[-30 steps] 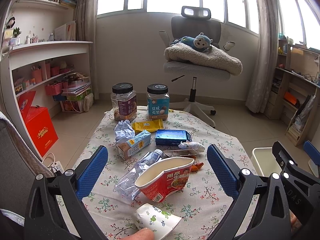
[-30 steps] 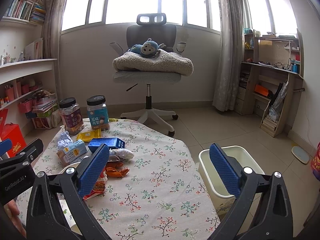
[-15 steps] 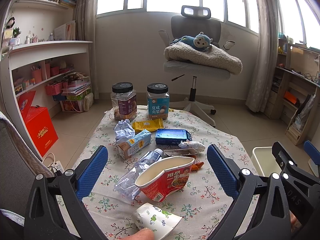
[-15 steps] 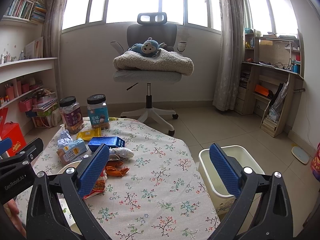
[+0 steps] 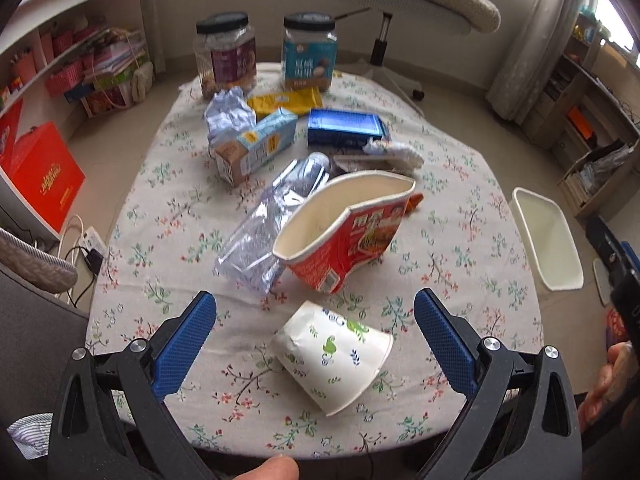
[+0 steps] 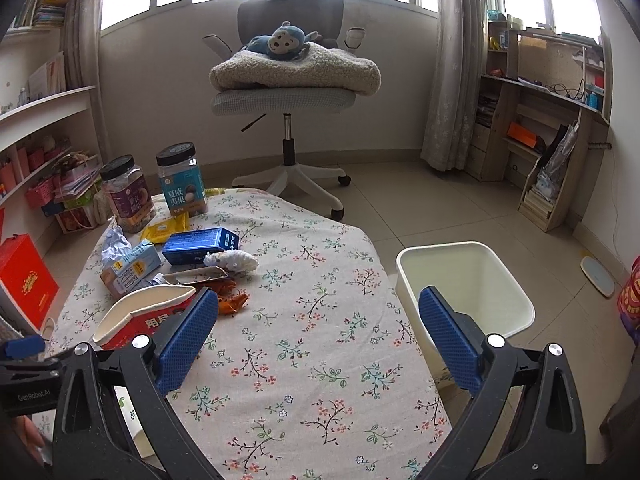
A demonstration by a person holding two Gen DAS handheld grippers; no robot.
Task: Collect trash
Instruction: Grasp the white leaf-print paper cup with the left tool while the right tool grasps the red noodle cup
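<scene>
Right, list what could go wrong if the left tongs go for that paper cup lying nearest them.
1. The paper cup lies on its side between the open left tongs; a squeeze could crush it or make it roll off the near table edge.
2. The red noodle cup leans against the crushed plastic bottle just beyond, so overreaching may knock both.
3. The white bin stands on the floor off the table's right side, so a carried cup could drop short.

Ahead of you an office chair point(image 6: 286, 92) carries a folded blanket point(image 6: 296, 70) with a blue monkey toy point(image 6: 282, 40) lying on top. Two lidded jars point(image 5: 266, 52) stand side by side at the far edge of the tabletop point(image 6: 304, 360), which wears a flowered cloth. To your left, shelves point(image 5: 60, 64) and a red box point(image 5: 38, 172) on the floor; to your right, a wooden desk point(image 6: 548, 120).
</scene>
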